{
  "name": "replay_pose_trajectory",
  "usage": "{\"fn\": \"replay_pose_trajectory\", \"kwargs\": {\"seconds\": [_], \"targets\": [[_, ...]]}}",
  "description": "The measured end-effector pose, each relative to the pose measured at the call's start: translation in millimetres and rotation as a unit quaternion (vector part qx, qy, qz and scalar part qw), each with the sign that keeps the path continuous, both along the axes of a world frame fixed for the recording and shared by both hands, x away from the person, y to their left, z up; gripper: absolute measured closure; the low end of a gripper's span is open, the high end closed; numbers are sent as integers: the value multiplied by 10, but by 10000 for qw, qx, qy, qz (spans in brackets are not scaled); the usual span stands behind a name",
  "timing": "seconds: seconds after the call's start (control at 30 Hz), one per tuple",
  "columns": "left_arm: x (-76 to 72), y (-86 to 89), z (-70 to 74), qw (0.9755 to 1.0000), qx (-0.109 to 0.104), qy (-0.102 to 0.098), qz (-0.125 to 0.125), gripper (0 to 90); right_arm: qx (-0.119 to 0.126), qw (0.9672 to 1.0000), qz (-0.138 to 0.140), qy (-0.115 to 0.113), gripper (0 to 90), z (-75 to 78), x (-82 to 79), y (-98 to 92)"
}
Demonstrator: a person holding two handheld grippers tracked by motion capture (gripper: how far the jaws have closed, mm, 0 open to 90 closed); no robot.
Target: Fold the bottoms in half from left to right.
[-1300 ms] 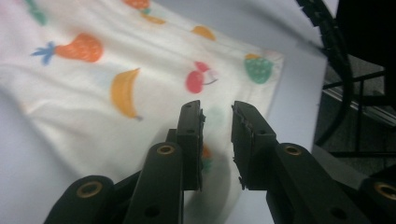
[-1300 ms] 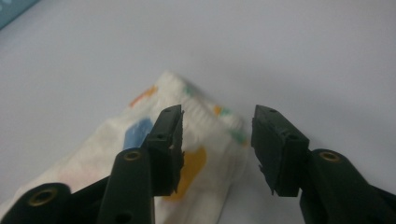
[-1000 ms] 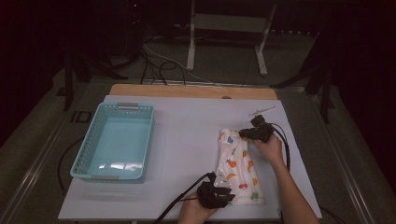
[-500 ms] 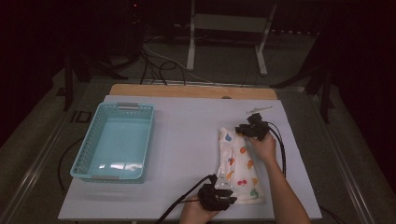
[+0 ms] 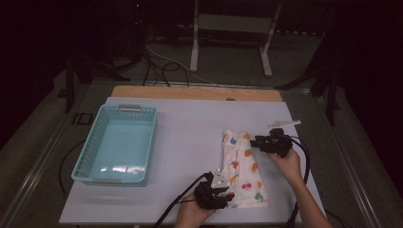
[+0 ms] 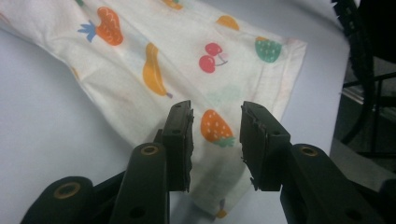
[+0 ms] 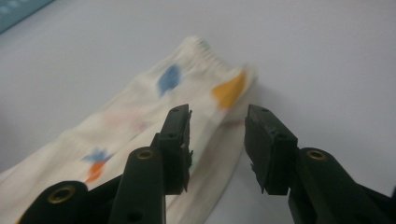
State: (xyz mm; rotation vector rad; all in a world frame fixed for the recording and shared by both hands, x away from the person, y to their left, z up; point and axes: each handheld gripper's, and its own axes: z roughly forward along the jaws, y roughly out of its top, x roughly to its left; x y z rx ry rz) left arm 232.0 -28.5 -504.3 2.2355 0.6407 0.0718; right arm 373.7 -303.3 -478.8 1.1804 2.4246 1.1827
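A folded cream cloth (image 5: pixel 244 168) printed with fruit lies flat on the white table top (image 5: pixel 190 123), right of centre. My left gripper (image 5: pixel 224 186) sits at the cloth's near left corner. In the left gripper view its jaws (image 6: pixel 215 135) stand apart over the cloth (image 6: pixel 154 60), with a strawberry print showing in the gap; they have just been opening. My right gripper (image 5: pixel 254 141) is at the cloth's far right edge. Its jaws (image 7: pixel 217 140) have just been opening too, and stand apart just above the elastic end of the cloth (image 7: pixel 140 126). Neither pair presses on the fabric.
A teal plastic basket (image 5: pixel 119 142) stands at the left of the table with nothing in it. A wooden strip (image 5: pixel 190 92) runs along the far edge. Black cables trail from both grippers toward the near edge. Dark floor and stand legs lie beyond.
The right gripper has drawn to the right, off the cloth's far end, and its jaws have parted. The left gripper has stayed in place and its jaws have widened slightly.
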Motion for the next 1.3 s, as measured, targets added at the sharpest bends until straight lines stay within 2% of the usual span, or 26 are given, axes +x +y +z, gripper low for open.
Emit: {"fn": "replay_pose_trajectory", "kwargs": {"seconds": [0.23, 0.37, 0.43, 0.5, 0.53, 0.6, 0.7, 0.77, 0.9, 0.97, 1.07, 1.1, 1.13, 1.17, 1.23, 1.27, 1.3], "targets": [[-34, -10, -10, 10000, 86, -4, -28, 628, 172, 9996, 216, -5, 601, -10, -352, -64], [-55, 33, 13, 10000, 73, -14, -15, 601, 208, 9991, 332, 128, 594, -49, -535, -69], [-62, 79, 24, 10000, 78, -26, -7, 594, 251, 9988, 424, 47, 595, -47, -636, -70], [-55, 134, 26, 9999, 124, -32, 25, 594, 242, 9986, 476, 33, 595, -87, -730, -70], [-54, 158, 20, 9999, 115, -18, 65, 593, 143, 9983, 553, 93, 589, -118, -761, -73], [-49, 204, 10, 9998, 158, 17, 106, 593, 116, 9980, 590, 192, 588, -154, -835, -58], [-53, 264, -10, 9996, 225, 33, 135, 593, 114, 9977, 647, 137, 588, -196, -934, -45], [-58, 294, -33, 9996, 209, 85, 160, 585, 100, 9973, 688, 220, 588, -253, -996, -38], [-46, 327, -95, 9994, 246, 212, 156, 586, 31, 9966, 786, 246, 584, -348, -1117, -47], [-47, 328, -120, 9994, 186, 239, 185, 590, 69, 9965, 796, 257, 588, -377, -1183, -41], [-47, 317, -126, 9994, 157, 238, 188, 640, 44, 9958, 860, 297, 593, -401, -1230, -36], [-49, 291, -127, 9994, 174, 217, 189, 662, -85, 9955, 923, 208, 620, -400, -1268, -21], [-49, 291, -127, 9994, 174, 217, 189, 688, -85, 9955, 923, 208, 620, -400, -1268, -21], [-55, 276, -127, 9995, 203, 185, 171, 713, -185, 9951, 962, 148, 681, -396, -1288, -3], [-67, 238, -129, 9996, 223, 149, 118, 740, -229, 9948, 990, 77, 704, -399, -1297, 2], [-62, 222, -130, 9996, 217, 190, 35, 816, -249, 9943, 1034, 42, 800, -403, -1310, 13], [-62, 222, -130, 9996, 217, 190, 35, 851, -301, 9942, 1029, 23, 825, -399, -1316, 19]]}}
